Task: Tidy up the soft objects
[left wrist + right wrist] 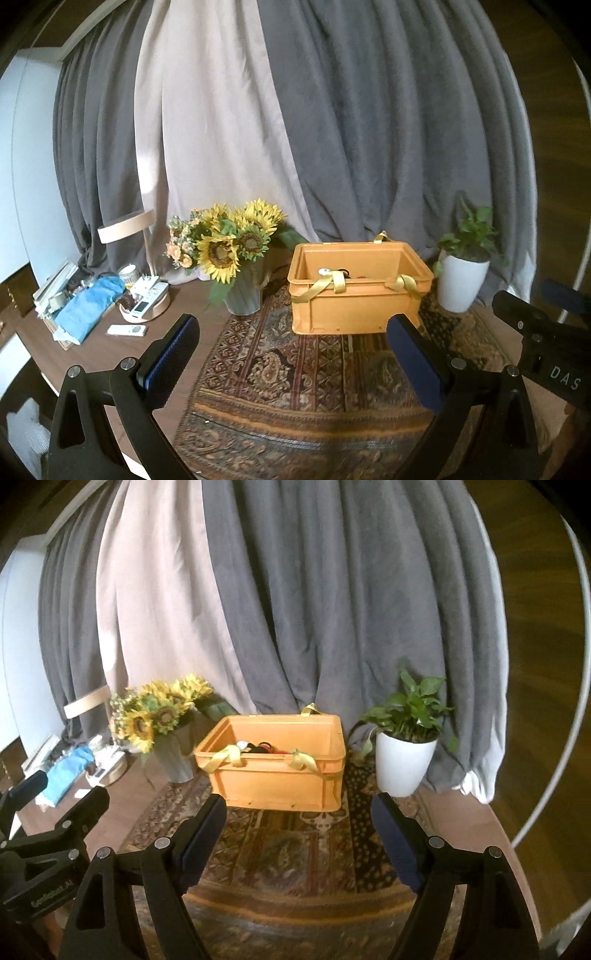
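"DAS" marks the right gripper [546,332]; both it and the left gripper [295,354] gape empty, orange crate [354,306] beyond.

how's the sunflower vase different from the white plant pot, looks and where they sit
The sunflower vase is grey and ribbed; the white plant pot is smooth and plain. The vase holds yellow sunflowers, the pot a leafy green plant. The vase stands left of the orange crate, the pot right of it. Both stand upright on the table, in front of the curtain.
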`<state>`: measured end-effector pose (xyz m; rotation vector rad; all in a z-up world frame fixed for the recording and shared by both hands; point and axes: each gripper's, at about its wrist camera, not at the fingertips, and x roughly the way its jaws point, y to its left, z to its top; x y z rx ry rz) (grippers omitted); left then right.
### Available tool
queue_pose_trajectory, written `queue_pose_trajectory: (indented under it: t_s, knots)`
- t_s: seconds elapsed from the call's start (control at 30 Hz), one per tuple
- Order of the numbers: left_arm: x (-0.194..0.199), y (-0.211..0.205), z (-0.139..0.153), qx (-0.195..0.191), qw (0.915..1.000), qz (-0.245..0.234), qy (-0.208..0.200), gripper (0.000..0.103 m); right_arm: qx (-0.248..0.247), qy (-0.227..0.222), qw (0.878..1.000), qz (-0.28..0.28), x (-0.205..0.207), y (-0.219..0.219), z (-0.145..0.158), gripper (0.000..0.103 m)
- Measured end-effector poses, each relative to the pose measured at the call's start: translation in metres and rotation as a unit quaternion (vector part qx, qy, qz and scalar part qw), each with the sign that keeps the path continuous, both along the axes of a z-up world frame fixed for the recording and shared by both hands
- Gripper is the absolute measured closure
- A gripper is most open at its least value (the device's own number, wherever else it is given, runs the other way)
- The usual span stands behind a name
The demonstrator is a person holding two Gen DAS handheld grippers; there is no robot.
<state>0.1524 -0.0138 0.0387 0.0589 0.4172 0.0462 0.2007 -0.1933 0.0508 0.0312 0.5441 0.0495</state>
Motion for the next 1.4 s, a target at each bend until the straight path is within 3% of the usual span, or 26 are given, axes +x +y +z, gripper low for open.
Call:
queue_pose_trajectory:
  t_s: [0.3,0.57,0.67,1.4]
  knots:
    - [-0.07,0.028,0.014,0.01,0.9991,-0.038,-0.015,0.0,0.011,-0.018,0.999,-0.041,-0.088,0.031,0.015,0.021]
    - [-0.121,0.042,0.023,-0.007,0.9979,-0.063,-0.013,0.0,0.007,-0.029,0.998,-0.062,-0.15,0.041,0.031,0.021]
    - [-0.137,0.044,0.027,-0.007,0.998,-0.06,-0.021,0.0,0.001,-0.038,0.997,-0.068,-0.168,0.044,0.037,0.017]
    - [-0.233,0.026,0.038,-0.014,0.9976,-0.052,-0.044,0.0,-0.004,-0.059,0.997,-0.056,-0.269,0.027,0.057,0.017]
